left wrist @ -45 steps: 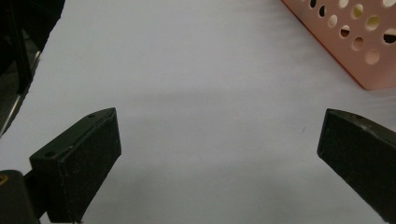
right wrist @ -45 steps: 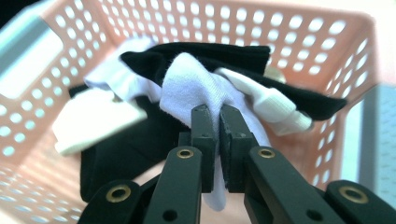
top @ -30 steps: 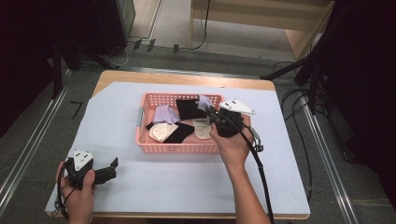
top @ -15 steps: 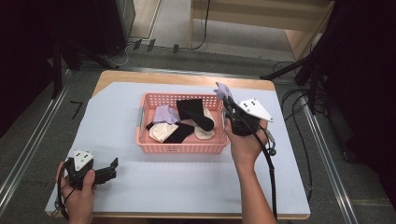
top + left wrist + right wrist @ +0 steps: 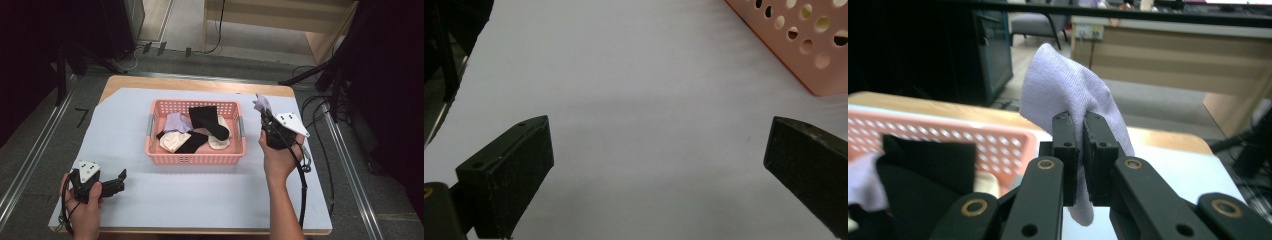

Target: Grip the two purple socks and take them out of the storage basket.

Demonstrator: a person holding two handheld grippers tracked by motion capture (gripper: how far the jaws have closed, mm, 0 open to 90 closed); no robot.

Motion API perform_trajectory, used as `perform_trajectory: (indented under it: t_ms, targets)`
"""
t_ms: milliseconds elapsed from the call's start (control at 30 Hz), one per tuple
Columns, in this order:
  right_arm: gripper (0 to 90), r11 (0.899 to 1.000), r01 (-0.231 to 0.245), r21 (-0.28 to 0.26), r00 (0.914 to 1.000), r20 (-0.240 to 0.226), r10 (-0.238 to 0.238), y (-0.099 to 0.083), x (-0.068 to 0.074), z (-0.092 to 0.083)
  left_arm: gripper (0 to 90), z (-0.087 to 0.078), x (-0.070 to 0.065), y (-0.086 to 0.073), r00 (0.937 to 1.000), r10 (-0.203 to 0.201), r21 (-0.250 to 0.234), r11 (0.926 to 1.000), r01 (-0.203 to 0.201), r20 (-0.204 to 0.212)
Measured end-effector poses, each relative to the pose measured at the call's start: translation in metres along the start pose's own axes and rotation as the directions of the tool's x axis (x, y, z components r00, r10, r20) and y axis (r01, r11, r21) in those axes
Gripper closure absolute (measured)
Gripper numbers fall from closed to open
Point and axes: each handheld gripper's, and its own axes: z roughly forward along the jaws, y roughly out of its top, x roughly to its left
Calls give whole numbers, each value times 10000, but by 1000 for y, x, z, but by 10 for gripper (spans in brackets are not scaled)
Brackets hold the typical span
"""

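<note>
right gripper [image 5: 263,114], jaws pinching a lilac sock [image 5: 1063,90], is hanging right of the pink basket [image 5: 235,157] in the high view, over bare sheet.

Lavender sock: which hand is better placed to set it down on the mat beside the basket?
Right. The right tongs are already shut on the lavender sock, held just right of the pink basket over bare mat. The left tongs rest open and empty at the near left corner.
</note>
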Motion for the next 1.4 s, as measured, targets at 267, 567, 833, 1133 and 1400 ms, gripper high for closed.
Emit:
perform_trajectory:
  t_ms: [267, 567, 833, 1133, 1400]
  targets:
    - [861, 9975, -106, 702, 9984, 561, 66, -25, -20, 5, 4, 0, 0, 0, 10000, -17, -12, 10000, 17, 14]
    - [839, 9843, -306, 1738, 9893, 1458, 50, -52, -39, 7, 4, 0, 1, 0, 10000, -18, 37, 10000, 18, 45]
    - [658, 9869, -1153, 1131, 9882, 1142, 1023, -43, -36, 4, 4, 0, 0, 0, 10000, -9, 51, 10000, 8, 19]
    - [657, 9925, -853, 874, 9964, 57, 851, -11, 4, 6, 4, 0, 1, 0, 10000, -33, 40, 10000, 32, 33]
    - [659, 9941, -198, 1063, 9949, -966, 301, 3, 50, 19, 4, 0, 2, 0, 10000, -28, 44, 10000, 28, 56]
